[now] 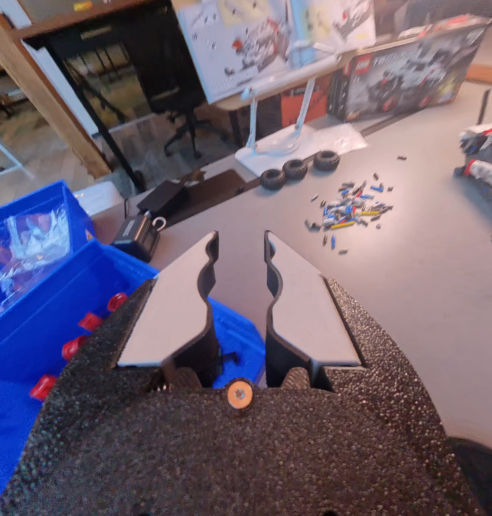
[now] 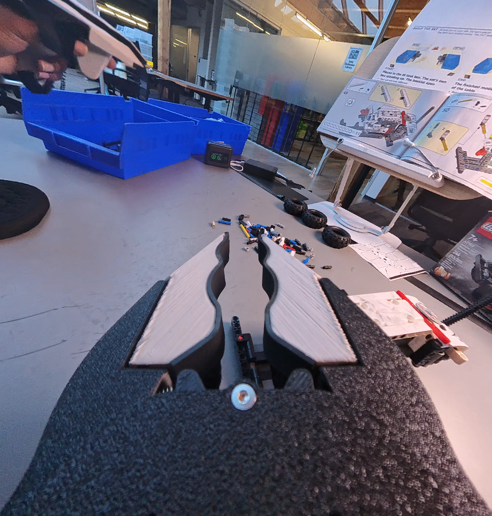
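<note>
My left gripper (image 1: 241, 237) is open and empty, held above the near corner of a blue bin (image 1: 71, 282) with red pieces (image 1: 89, 321) in it. It also shows at the top left of the right wrist view (image 2: 127, 60), held by a hand over the blue bin (image 2: 121, 139). My right gripper (image 2: 243, 237) is open and empty, low over the grey table, pointing at a pile of small building pieces (image 2: 270, 237). A black beam assembly (image 2: 243, 349) lies under it between the jaws. A white and red partly built model (image 2: 401, 321) lies just right of it.
Three black tyres (image 2: 314, 219) lie beyond the pile. An open instruction booklet (image 2: 406, 111) rests on a white stand. A toy set box (image 2: 476, 265) stands at right. A small black device (image 2: 218, 157) and power brick (image 2: 260, 169) sit by the bin. A round black pad (image 2: 10, 206) lies left. Spacing between my two grippers at the tips: around 35 cm.
</note>
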